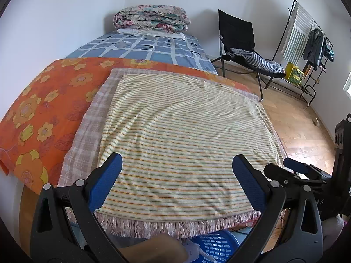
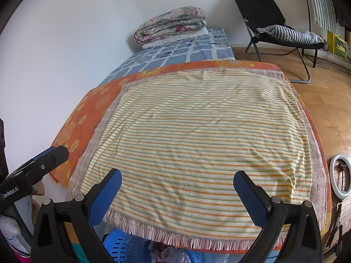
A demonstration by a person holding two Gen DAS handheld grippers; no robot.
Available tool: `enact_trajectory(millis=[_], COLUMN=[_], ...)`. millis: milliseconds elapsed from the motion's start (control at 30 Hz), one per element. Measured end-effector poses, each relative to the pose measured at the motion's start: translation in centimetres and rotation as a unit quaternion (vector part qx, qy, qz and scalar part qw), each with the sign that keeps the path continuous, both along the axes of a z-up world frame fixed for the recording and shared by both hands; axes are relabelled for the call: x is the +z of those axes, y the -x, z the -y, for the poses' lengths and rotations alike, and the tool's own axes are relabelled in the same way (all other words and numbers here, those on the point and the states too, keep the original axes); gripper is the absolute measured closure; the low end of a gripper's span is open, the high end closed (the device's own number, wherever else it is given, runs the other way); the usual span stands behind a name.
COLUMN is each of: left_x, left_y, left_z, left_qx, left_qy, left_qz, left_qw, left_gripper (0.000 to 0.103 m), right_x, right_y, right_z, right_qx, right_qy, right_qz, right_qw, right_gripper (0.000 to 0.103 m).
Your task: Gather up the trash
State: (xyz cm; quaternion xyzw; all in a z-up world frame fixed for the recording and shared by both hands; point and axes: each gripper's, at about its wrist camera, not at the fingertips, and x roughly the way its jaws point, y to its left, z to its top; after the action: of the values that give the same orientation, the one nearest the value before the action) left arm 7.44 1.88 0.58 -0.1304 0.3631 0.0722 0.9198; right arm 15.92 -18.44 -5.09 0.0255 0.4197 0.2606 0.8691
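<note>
My left gripper (image 1: 177, 162) is open and empty, held above the near edge of a striped yellow cloth (image 1: 182, 135) with a pink fringe. My right gripper (image 2: 177, 179) is also open and empty above the same striped cloth (image 2: 197, 135). The right gripper shows at the right edge of the left wrist view (image 1: 294, 168); the left gripper shows at the left edge of the right wrist view (image 2: 43, 160). A blue plastic basket (image 2: 125, 247) stands below the cloth's near edge, with crumpled white trash (image 2: 173, 254) in it. The basket also shows in the left wrist view (image 1: 217, 247).
The cloth lies on an orange flowered sheet (image 1: 43, 109) over a bed with a blue checked cover (image 1: 142, 48). A folded quilt (image 1: 151, 19) sits at the far end. A black chair (image 1: 241, 41), a clothes rack (image 1: 307, 32) and a ring light (image 2: 340, 175) stand on the wooden floor at right.
</note>
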Motion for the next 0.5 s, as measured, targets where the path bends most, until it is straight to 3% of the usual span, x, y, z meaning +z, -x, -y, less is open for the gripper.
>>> enact_trajectory(millis=[500], left_x=[-0.01], left_y=[0.09], left_z=[0.02], left_qx=[0.0], left_qy=[-0.002], left_qz=[0.0], left_qw=[1.0], left_gripper=[0.001], right_x=[-0.02], right_y=[0.02], right_z=[0.05], right_qx=[-0.002], right_qy=[-0.002], right_qz=[-0.002], right_qw=[1.0], right_gripper=[0.0])
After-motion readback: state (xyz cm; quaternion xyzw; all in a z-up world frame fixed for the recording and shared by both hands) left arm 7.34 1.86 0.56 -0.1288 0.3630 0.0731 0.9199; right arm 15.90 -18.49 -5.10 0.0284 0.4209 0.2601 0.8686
